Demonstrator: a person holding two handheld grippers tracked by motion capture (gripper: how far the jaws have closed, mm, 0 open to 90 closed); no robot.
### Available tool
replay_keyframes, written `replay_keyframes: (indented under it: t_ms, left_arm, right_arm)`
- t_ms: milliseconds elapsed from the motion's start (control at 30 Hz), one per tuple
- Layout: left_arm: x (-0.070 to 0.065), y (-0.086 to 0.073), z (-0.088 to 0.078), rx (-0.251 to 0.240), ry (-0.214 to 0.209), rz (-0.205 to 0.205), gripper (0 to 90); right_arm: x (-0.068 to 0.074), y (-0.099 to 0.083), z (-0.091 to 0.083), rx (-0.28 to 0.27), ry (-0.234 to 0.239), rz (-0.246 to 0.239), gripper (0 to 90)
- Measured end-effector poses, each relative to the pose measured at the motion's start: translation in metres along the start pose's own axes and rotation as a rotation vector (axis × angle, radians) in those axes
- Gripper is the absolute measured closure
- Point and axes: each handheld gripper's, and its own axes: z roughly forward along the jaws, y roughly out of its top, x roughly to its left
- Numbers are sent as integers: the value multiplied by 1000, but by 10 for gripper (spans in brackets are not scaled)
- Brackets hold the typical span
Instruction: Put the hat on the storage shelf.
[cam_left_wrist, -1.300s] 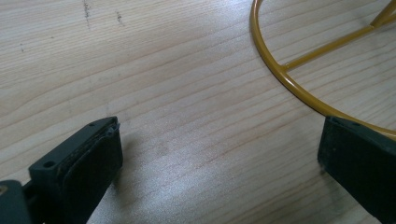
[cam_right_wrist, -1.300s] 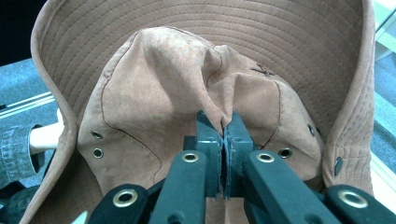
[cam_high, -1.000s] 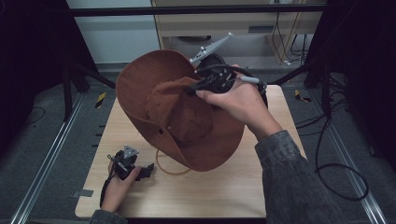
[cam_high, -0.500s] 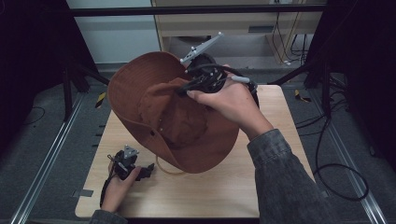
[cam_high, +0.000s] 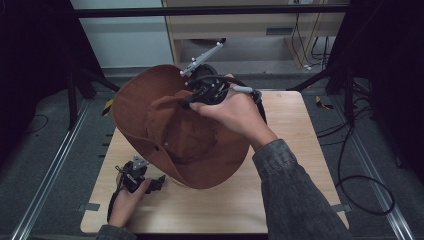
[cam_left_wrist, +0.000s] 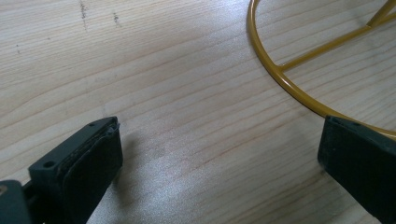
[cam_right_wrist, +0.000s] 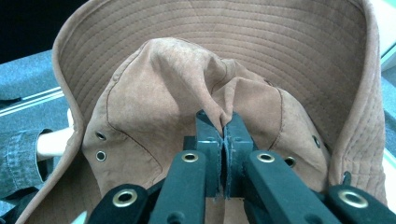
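Hat: brown suede brimmed hat (cam_high: 185, 135) hung under the right gripper (cam_high: 202, 95), above the table (cam_high: 280, 185).
Right gripper: clamped on a crown fold (cam_right_wrist: 219, 112).
Left gripper (cam_left_wrist: 219, 154): jaws apart, holding nothing, beside a yellow wire stand (cam_left_wrist: 280, 70).
Handling: likely light, floppy; best pinched at the crown.

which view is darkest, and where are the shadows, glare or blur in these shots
High view: darkest, black at both sides, light falling mainly on the table. Left gripper view: bright and sharp on the wood grain, pale sheen and soft shadow beside the left gripper. Right gripper view: evenly lit; the hat is crisp, the right gripper close and slightly soft.
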Motion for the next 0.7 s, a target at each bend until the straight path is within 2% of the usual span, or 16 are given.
replay_keyframes:
  t_ms: [400,700]
  left_arm:
    - [0,0,0,1,-2,1,0]
    - [-1,0,0,0,-2,2,0]
  right_arm:
    - [-7,-10,14,23,-3,27,875]
    - [-7,-9,23,35,1,29,872]
